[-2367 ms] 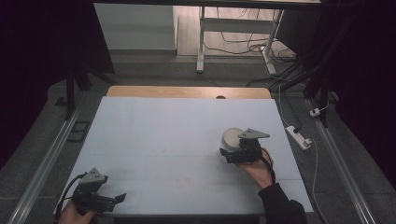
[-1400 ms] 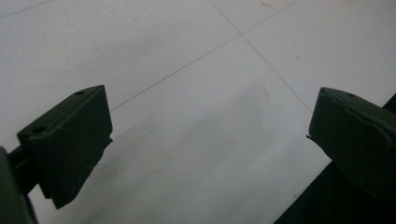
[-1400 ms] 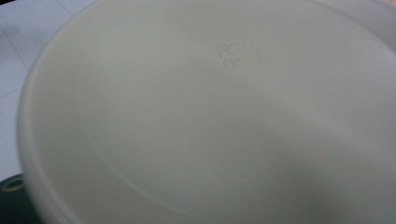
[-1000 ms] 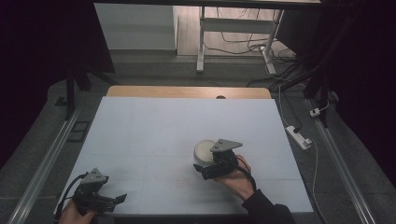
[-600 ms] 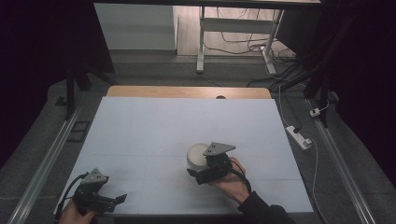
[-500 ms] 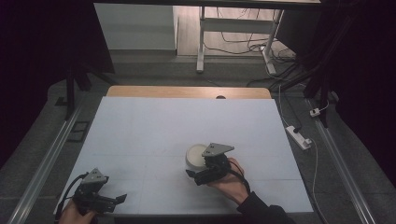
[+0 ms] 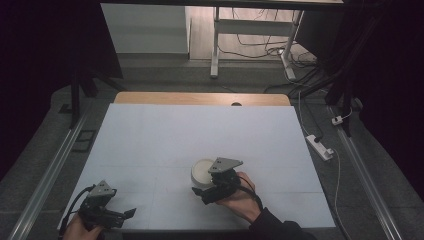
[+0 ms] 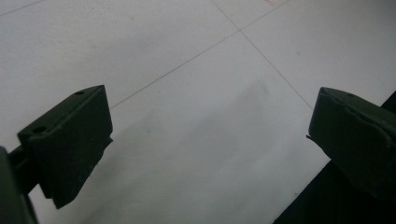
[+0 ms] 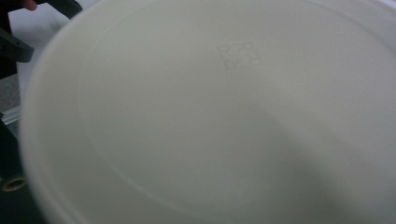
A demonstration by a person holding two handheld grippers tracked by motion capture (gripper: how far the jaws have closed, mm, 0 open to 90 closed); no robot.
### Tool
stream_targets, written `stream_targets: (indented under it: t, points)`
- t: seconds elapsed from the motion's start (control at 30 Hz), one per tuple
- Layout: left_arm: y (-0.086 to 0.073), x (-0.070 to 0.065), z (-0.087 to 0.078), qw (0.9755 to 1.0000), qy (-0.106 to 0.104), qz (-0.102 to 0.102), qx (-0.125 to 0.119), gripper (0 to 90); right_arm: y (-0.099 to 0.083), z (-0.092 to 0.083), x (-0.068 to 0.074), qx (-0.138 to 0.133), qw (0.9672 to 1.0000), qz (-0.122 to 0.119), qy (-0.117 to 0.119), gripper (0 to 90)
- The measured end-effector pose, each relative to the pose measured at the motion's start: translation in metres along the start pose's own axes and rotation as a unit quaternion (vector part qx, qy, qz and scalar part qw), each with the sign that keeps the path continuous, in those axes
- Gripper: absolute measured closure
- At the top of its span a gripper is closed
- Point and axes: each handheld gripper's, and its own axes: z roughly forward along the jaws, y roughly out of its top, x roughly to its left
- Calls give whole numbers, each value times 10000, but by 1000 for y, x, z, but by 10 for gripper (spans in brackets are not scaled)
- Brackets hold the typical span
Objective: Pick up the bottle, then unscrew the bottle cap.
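The worktop (image 7: 200, 130) is covered in a pale sheet, with a strip of bare wood (image 7: 200, 98) along its far edge. Grey carpet (image 7: 55, 135) surrounds it, dim at the sides. A white power strip (image 7: 319, 146) lies on the floor to the right. Beyond stands a white table leg (image 7: 216, 45) with loose cables (image 7: 250, 50) near it.

White bowl (image 7: 204, 171): smooth matt plastic. Table (image 7: 200, 130): matt white sheet; wooden far edge.
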Motion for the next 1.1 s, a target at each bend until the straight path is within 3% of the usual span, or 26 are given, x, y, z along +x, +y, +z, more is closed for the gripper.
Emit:
stream_targets:
  t: [0.3, 0.63, 1.1]
  points:
    - [0, 0, -1, 10000, 3, -4, -29, 3, 1, 0, 3, -38, 10000, -22, 73, 58]
    - [-1, 6, -4, 9991, -286, -237, -214, 0, 1, -1, 1, -54, 10000, 5, 56, 58]
    - [9, -3, -7, 9983, -357, 100, -443, 0, 2, -3, -1, -91, 9999, 23, 72, 58]
